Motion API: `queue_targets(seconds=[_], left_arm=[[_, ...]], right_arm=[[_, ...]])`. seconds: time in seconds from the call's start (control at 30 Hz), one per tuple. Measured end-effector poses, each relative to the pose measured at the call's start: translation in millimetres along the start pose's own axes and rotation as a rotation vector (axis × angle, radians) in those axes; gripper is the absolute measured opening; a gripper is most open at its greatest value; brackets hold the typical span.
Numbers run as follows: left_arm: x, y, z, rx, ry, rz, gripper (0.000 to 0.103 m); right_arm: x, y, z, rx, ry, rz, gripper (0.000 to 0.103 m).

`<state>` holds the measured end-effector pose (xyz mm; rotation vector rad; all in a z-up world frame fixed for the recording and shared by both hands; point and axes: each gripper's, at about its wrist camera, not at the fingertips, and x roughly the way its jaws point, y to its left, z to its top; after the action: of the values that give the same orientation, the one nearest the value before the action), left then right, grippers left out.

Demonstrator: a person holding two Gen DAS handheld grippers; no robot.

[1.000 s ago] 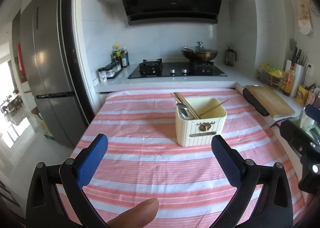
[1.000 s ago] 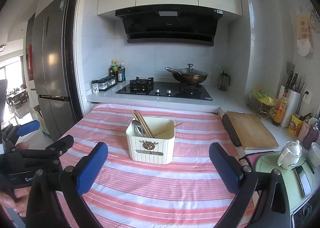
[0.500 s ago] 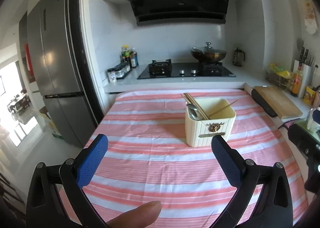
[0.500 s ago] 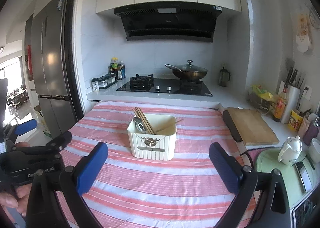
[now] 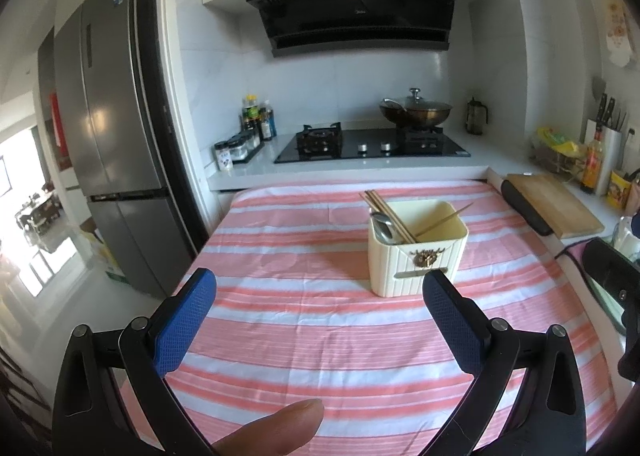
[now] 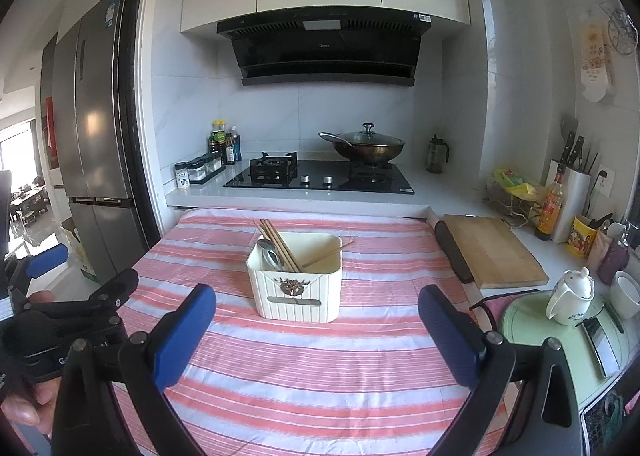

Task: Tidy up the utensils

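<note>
Now the left gripper (image 5: 319, 308) has drifted left, so the cream ribbed plastic utensil holder (image 5: 417, 252) with wooden chopsticks (image 5: 387, 213) sits at one o'clock on the striped bench (image 5: 304, 320). Both it and the right gripper (image 6: 317, 315) have jaws wide open, empty; sorting appears finished.

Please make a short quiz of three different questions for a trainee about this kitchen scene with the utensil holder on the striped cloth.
1. True or false: the left gripper holds a spoon.
2. Multiple choice: the chopsticks are A) flat on the striped cloth, B) standing in the cream utensil holder, C) on the cutting board.
3. Short answer: what sits on the right burner of the stove?

Key: 1. False, both the left gripper and the right gripper are open and empty. 2. B. 3. A lidded wok.
</note>
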<state>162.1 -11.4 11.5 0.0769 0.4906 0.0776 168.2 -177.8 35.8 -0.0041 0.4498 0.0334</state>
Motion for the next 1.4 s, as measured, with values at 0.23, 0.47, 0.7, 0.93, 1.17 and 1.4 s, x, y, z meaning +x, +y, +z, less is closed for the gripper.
queue_targets(seconds=[0.23,0.47,0.7,0.93,1.17,1.4], left_arm=[[2.7,-1.9,2.1,-0.001,0.015,0.000,0.103],[2.4,-1.2,1.4,-0.002,0.015,0.002,0.103],[3.5,0.6,0.1,-0.004,0.019,-0.001,0.103],[5.4,-0.7,-1.6,-0.004,0.025,0.003,0.103],[7.8,-2.8,-2.1,-0.002,0.032,-0.002,0.103],[9.4,-7.0,-3.6,0.007,0.035,-0.012,0.103]], right_arm=[[-1.3,0.9,-0.1,-0.004,-0.004,-0.006,0.103],[-0.8,4.3,-0.3,-0.010,-0.004,-0.018,0.103],[-0.2,4.2,-1.7,-0.014,0.003,-0.037,0.103],[-0.1,4.6,-3.2,-0.014,0.008,-0.042,0.103],[0.7,4.5,-4.5,-0.016,0.013,-0.046,0.103],[-0.7,3.9,-5.3,-0.013,0.007,-0.042,0.103]])
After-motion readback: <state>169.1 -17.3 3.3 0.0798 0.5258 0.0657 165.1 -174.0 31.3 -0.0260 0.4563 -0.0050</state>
